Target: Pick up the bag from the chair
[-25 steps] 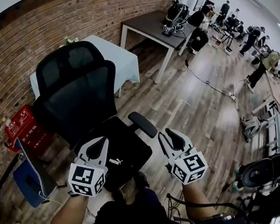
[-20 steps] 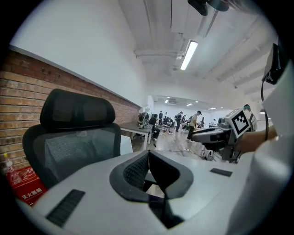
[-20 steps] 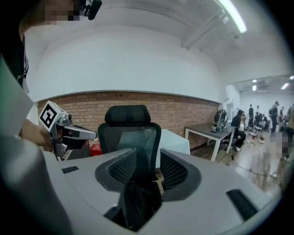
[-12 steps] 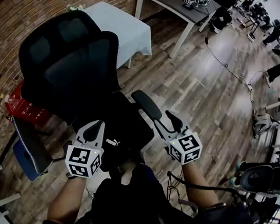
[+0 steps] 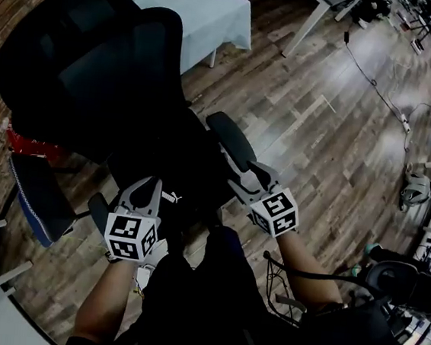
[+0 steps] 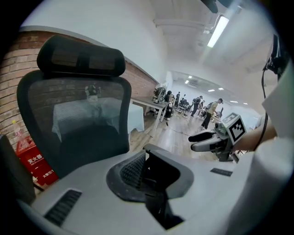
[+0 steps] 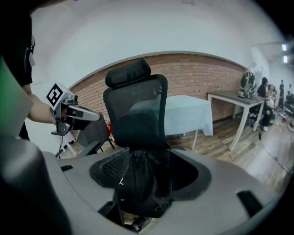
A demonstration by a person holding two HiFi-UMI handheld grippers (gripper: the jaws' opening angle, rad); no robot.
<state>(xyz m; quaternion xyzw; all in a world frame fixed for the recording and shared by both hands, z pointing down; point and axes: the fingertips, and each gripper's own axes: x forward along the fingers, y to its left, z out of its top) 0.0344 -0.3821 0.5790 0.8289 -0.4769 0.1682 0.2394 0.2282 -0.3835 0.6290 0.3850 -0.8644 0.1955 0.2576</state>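
A black bag (image 5: 188, 182) with a small white logo lies on the seat of a black mesh office chair (image 5: 96, 71). My left gripper (image 5: 153, 183) hangs over the bag's near left edge, jaws apart, with only dark bag showing in the gap (image 6: 158, 172). My right gripper (image 5: 243, 175) is beside the chair's right armrest (image 5: 230, 139), at the bag's right side. Its jaws have just been opening and stand wide. In the right gripper view the bag (image 7: 144, 183) shows between them, and the pads do not press on it.
Behind the chair stands a table with a white cloth (image 5: 195, 5). A red box (image 5: 27, 144) and a blue seat (image 5: 33, 195) are at the left by the brick wall. A cable (image 5: 371, 77) runs over the wooden floor. People (image 6: 202, 105) stand far off.
Both grippers have come down and forward to the chair seat and the bag. The right gripper's jaws have spread wider. The head view has tipped further down.
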